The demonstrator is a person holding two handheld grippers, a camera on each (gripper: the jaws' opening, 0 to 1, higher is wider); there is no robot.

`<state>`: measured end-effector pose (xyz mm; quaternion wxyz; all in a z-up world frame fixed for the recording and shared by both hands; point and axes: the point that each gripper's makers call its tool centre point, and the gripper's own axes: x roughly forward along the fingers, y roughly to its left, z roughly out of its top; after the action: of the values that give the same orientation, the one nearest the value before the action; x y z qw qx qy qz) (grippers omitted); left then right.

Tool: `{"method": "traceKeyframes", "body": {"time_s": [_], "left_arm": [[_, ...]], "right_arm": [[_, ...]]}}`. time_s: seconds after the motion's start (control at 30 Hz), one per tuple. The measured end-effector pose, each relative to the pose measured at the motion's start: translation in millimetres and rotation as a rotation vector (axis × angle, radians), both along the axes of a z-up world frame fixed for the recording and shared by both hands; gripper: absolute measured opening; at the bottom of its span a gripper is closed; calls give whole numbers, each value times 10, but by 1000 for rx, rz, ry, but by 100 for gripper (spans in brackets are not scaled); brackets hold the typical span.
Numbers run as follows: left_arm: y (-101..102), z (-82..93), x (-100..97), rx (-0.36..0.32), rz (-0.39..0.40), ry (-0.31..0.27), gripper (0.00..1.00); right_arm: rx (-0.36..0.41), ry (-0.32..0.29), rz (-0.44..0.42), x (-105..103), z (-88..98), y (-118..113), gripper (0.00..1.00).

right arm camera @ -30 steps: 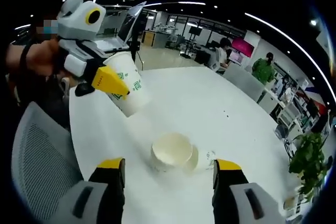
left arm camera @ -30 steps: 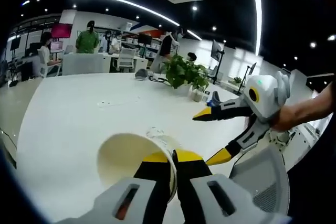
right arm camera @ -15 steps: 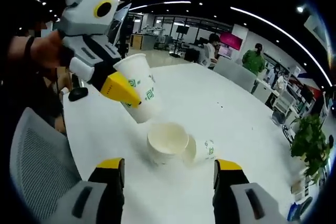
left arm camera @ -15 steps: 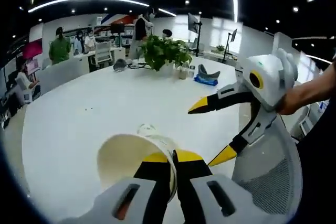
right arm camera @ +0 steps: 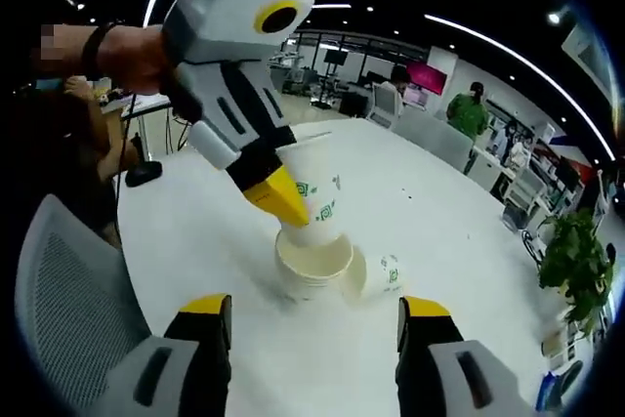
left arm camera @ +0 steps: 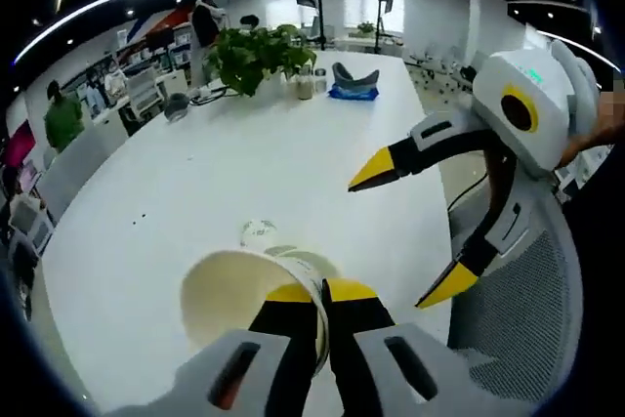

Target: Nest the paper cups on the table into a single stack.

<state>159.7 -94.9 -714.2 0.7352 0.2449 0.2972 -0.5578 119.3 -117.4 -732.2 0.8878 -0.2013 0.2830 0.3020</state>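
A white paper cup with green print (right arm camera: 314,204) is pinched by its rim in the left hand-held gripper (right arm camera: 278,192), base pointing down into an upright cup (right arm camera: 312,263) standing on the white bench (right arm camera: 430,212); it looks partly entered, judged as mid-nesting. Gripping the rim leaves the body free to slide in. A third cup (right arm camera: 381,275) lies on its side, touching the upright one, probably next to be stacked. The right hand-held gripper (right arm camera: 312,324) hovers nearby with jaws wide and empty. A grey mesh chair (right arm camera: 68,310) sits beside the bench.
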Motion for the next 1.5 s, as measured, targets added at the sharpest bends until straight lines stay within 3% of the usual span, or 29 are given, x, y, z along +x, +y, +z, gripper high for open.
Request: {"method": "traceKeyframes", "body": {"time_s": [0.23,0.7,1.07,1.2,1.37,1.5], "left_arm": [[-49,-168,-67,96,-51,11,0],[-73,-329,-57,160,-82,29,3],[-130,-271,-147,155,-88,23,5],[-119,-252,-94,152,-85,15,10],[-127,-100,-110,87,-65,24,19],[-86,1,-93,54,-36,-9,26]], "right_arm": [[31,3,-18,-9,-33,45,69],[63,6,-55,26,-111,-24,69],[70,9,-64,-10,-103,-50,69],[74,10,-66,-9,-108,-54,69],[85,13,-71,0,-112,-70,69],[97,15,-75,-6,-107,-80,69]]}}
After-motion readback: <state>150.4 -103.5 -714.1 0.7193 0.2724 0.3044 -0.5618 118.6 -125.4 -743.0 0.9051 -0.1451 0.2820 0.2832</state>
